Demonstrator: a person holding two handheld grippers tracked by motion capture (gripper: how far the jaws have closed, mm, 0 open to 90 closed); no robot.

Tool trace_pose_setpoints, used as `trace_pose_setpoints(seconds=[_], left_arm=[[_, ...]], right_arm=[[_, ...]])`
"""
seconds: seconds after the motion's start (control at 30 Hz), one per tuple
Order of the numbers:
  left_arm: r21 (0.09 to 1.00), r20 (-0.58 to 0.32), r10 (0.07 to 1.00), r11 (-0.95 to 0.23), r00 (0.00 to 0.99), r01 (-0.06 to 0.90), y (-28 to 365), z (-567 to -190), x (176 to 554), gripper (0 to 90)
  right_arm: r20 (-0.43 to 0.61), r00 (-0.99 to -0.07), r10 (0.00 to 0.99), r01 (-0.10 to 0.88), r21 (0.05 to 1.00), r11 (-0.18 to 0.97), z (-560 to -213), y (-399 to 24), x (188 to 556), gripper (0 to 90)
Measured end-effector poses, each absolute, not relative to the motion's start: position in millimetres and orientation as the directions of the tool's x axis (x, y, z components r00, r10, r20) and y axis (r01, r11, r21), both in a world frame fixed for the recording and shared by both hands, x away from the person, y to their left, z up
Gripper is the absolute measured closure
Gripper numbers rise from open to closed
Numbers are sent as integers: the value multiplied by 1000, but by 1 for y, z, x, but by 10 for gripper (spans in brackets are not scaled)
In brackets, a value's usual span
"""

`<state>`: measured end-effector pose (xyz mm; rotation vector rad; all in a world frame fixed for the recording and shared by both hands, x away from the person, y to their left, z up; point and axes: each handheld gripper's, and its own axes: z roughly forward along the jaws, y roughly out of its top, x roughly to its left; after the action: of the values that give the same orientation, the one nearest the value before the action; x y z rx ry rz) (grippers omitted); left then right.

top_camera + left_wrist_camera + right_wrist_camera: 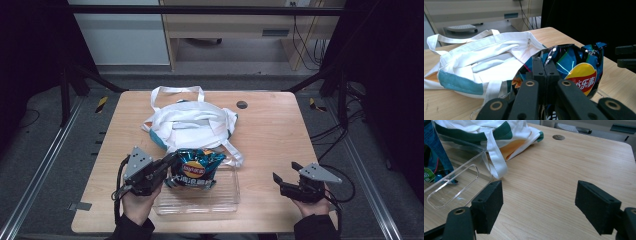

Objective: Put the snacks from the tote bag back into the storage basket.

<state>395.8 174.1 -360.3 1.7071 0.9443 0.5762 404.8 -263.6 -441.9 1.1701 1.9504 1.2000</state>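
Observation:
A blue chip bag [195, 170] stands upright in a clear plastic tray [200, 204] near the table's front edge. My left gripper [172, 160] is shut on the bag's upper left edge. In the left gripper view the two jaws [545, 67] press together with crumpled foil of the chip bag [579, 67] rising just behind them. A white tote bag [190, 125] with teal trim lies flat behind the tray. My right gripper [285, 171] hovers open at the front right; in the right gripper view [539, 202] only bare table lies between its pads.
The tote bag's straps [177, 91] reach toward the far edge, and one strap [496, 162] hangs beside the tray's corner [456, 187]. A round grommet [242, 104] sits in the tabletop at the back. Black frame posts stand on both sides of the table.

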Motion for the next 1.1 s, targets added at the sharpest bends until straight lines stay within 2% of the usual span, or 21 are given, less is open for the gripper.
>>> trace_pose_setpoints(seconds=[1.1], left_arm=[[935, -35, 863, -149, 504, 321, 175, -370, 410, 880]], right_arm=[[-22, -462, 886, 388, 894, 225, -444, -263, 406, 224]])
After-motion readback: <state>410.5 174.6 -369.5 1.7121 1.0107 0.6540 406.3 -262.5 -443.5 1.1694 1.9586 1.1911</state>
